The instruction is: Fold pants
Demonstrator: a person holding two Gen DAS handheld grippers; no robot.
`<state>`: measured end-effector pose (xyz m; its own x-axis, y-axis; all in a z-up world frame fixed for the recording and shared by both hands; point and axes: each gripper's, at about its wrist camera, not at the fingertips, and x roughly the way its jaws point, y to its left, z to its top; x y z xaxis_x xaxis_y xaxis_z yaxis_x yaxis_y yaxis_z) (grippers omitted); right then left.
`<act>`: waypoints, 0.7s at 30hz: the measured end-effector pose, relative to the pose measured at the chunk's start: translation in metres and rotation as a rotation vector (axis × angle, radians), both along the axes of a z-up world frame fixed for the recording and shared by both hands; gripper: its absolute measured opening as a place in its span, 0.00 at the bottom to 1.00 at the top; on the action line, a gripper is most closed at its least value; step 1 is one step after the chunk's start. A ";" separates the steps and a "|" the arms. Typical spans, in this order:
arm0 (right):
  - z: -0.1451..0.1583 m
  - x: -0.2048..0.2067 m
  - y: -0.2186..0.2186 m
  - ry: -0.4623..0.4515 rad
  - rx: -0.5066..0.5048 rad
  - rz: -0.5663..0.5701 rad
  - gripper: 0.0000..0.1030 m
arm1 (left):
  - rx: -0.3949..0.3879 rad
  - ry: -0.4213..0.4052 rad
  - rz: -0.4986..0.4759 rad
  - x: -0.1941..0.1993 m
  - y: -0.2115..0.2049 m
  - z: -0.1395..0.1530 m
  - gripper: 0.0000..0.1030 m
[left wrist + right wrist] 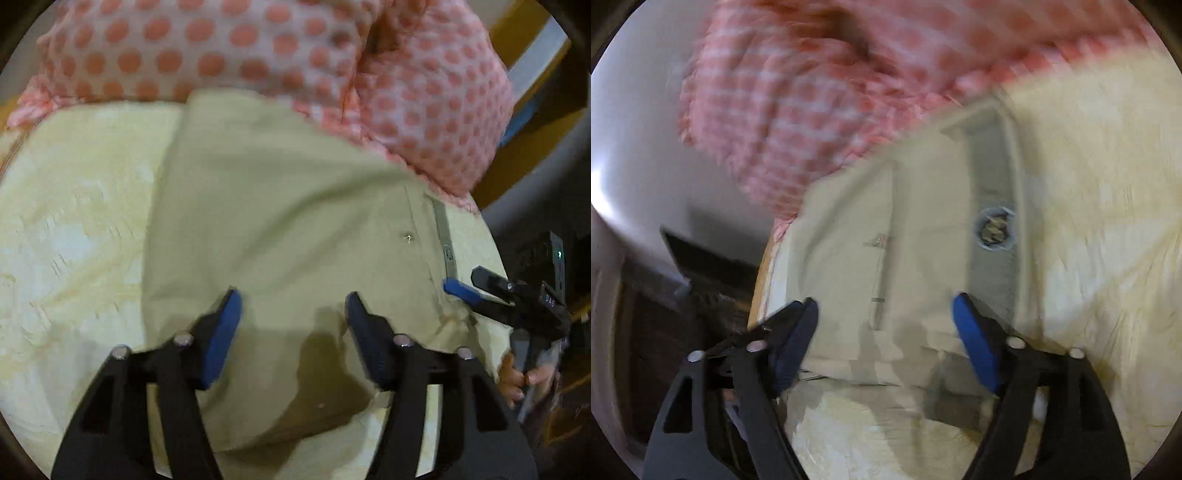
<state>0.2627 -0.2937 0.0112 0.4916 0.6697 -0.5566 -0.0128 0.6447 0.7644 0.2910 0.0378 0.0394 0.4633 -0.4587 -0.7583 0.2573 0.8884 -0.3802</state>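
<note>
Left wrist view: pale khaki cotton pants (280,206) lie flat on a cream-yellow bed sheet (74,221), partly folded, their far end meeting a rumpled pink blanket with coral polka dots (229,48). The left hand-held gripper (293,314), black with blue pads, hovers over the near edge of the pants, jaws spread and holding nothing. At the right edge the right hand-held gripper (476,286) reaches toward the waistband area, beside a grey strip of trim (443,229); a hand (513,376) grips its handle. Whether it touches the cloth is unclear.

Right wrist view: motion-blurred. The right hand-held gripper (886,332) is also spread wide and empty above the pants (849,240). Only this view shows the open waistband with its grey inner lining (990,177), a round button (993,229), and dark furniture (701,266) beyond the bed's edge. The left gripper does not appear here.

The pants look light, soft and limp, likely to sag and wrinkle when lifted. Pinching the thicker waistband or a hem corner should give the firmest hold
</note>
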 end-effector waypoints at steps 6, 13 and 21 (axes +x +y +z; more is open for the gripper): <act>0.057 -0.089 0.029 -0.197 -0.352 -0.111 0.99 | 0.201 -0.162 0.127 -0.088 0.011 0.030 0.90; 0.026 -0.159 0.110 -0.343 -0.743 -0.068 0.99 | 0.365 -0.180 0.187 -0.176 0.013 -0.002 0.98; -0.002 -0.168 0.127 -0.303 -0.829 -0.144 0.99 | 0.386 -0.213 0.262 -0.194 0.013 -0.018 0.98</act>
<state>0.0947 -0.1671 0.0088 0.7445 0.0299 -0.6670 -0.0144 0.9995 0.0287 0.0965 0.0511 0.0215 0.6883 -0.0118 -0.7253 0.0429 0.9988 0.0245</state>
